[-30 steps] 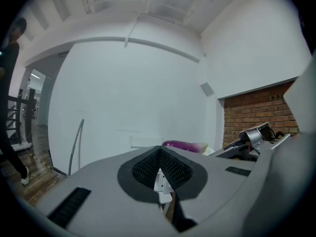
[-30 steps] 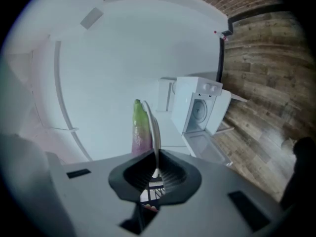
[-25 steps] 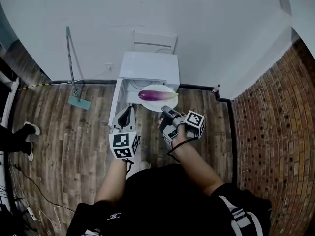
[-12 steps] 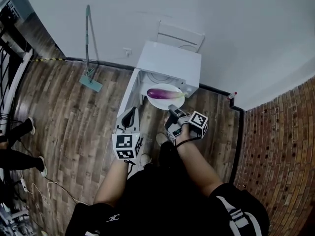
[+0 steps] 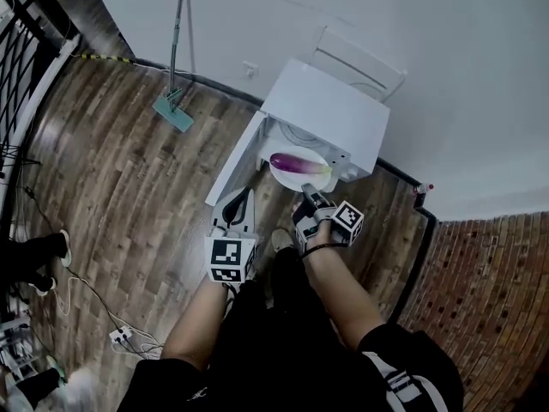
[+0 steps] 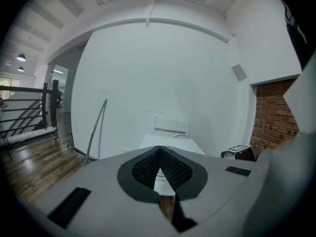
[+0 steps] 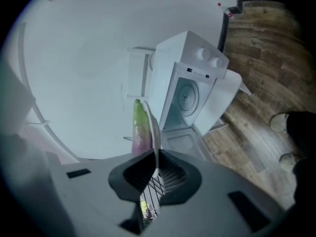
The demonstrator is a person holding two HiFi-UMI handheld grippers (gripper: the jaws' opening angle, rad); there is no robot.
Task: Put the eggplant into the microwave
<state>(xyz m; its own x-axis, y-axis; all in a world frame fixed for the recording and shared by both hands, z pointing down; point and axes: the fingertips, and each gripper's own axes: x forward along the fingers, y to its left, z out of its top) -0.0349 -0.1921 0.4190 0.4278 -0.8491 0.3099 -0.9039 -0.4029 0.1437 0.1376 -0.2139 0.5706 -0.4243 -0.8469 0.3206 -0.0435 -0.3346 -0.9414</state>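
A purple eggplant (image 5: pixel 293 162) with a green end lies on a white plate (image 5: pixel 316 178). My right gripper (image 5: pixel 307 197) is shut on the plate's near rim and holds it in front of the white microwave (image 5: pixel 330 110), whose door (image 5: pixel 233 168) hangs open to the left. In the right gripper view the plate (image 7: pixel 156 127) shows edge-on between the jaws of the right gripper (image 7: pixel 155 154), the eggplant (image 7: pixel 140 127) beside it, and the microwave (image 7: pixel 190 90) stands open ahead. My left gripper (image 5: pixel 239 207) is shut and empty beside the door; the left gripper (image 6: pixel 159 152) points at the microwave top (image 6: pixel 170 143).
A mop (image 5: pixel 176 101) leans on the white wall and a white chair (image 5: pixel 360 57) stands behind the microwave. A brick wall (image 5: pixel 485 299) rises at the right, with a small red-capped bottle (image 5: pixel 419 189) near its corner. Cables (image 5: pixel 111 337) and another person's shoes (image 5: pixel 47 260) lie at the left.
Both grippers have come down and forward toward the microwave. The plate with the eggplant now sits at the open front, and the whole view has swung left.
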